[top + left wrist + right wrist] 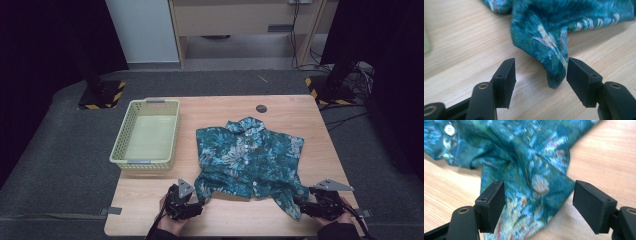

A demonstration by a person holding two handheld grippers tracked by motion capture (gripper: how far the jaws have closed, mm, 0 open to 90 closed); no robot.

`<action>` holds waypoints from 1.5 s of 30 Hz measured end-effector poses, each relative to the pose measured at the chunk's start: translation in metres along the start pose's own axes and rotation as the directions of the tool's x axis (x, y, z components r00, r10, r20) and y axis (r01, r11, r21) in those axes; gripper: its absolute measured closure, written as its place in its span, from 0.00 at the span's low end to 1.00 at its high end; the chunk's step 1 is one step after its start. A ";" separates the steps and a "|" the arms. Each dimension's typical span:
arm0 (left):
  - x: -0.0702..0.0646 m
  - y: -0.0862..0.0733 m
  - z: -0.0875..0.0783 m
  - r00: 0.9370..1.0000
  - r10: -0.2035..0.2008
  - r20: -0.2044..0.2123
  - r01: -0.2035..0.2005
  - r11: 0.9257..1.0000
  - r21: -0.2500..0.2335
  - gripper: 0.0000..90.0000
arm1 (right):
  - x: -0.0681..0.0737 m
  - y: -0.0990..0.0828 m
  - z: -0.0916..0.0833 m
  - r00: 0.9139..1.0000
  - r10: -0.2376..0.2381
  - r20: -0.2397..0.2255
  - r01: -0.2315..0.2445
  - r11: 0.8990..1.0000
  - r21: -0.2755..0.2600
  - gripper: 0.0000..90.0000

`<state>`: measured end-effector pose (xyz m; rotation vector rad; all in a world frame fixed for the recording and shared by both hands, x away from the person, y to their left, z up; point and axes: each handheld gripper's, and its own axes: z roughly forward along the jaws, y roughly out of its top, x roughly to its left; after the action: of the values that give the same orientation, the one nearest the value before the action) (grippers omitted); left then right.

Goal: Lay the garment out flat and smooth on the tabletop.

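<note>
While your hands sit at the near edge of the tabletop (150,200), both grippers are off the cloth. Your left gripper (192,202) stands wide: in the left gripper view, a bunched corner of the teal floral shirt (250,157) pokes down between the jaws, close against the right-hand pad (580,80) and apart from the left-hand one; contact there I can't confirm, no pinch. Your right gripper (305,206) is also wide: in the right gripper view, the shirt's hem corner lies between the jaws and runs past the left-hand pad (495,205), with a clear gap of bare wood before the right-hand pad (590,205). Nothing clamped.

Shirt position: spread roughly flat at tabletop centre-right, collar toward the far side, button placket running down the middle, one white button (449,129) visible in the right gripper view. Both near corners are pulled out into points aimed at your grippers, left corner toward the left one, right corner toward the right one. Fabric is rumpled along the near hem.

Pale yellow-green basket (120,150) sits on the left of the tabletop, just beside the shirt's left sleeve, not touching it. Small dark grommet (261,108) near the far edge, beyond the collar.
</note>
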<state>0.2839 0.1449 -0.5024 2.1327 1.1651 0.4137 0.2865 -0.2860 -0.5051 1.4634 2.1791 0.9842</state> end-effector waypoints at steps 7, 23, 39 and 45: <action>0.004 -0.002 0.011 0.996 -0.070 0.047 0.070 0.998 0.006 0.58 | -0.003 -0.005 0.008 0.999 0.041 0.000 -0.041 0.997 0.070 0.40; 0.011 0.010 -0.025 0.981 -0.105 0.164 0.117 0.991 -0.060 0.97 | 0.002 0.009 -0.016 0.996 0.024 -0.089 -0.032 0.996 -0.085 0.96; 0.038 -0.011 -0.034 0.988 -0.134 0.079 0.138 0.989 -0.049 0.41 | -0.010 0.017 -0.011 0.996 0.070 -0.059 -0.077 0.989 -0.125 0.57; 0.029 -0.008 -0.015 0.997 -0.081 -0.009 0.081 0.997 -0.011 0.20 | -0.007 0.019 -0.012 1.000 0.025 -0.016 -0.028 0.982 -0.189 0.34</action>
<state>0.2866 0.1782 -0.4975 2.0688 1.2481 0.3929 0.2950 -0.2921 -0.4838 1.4035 2.0171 1.1789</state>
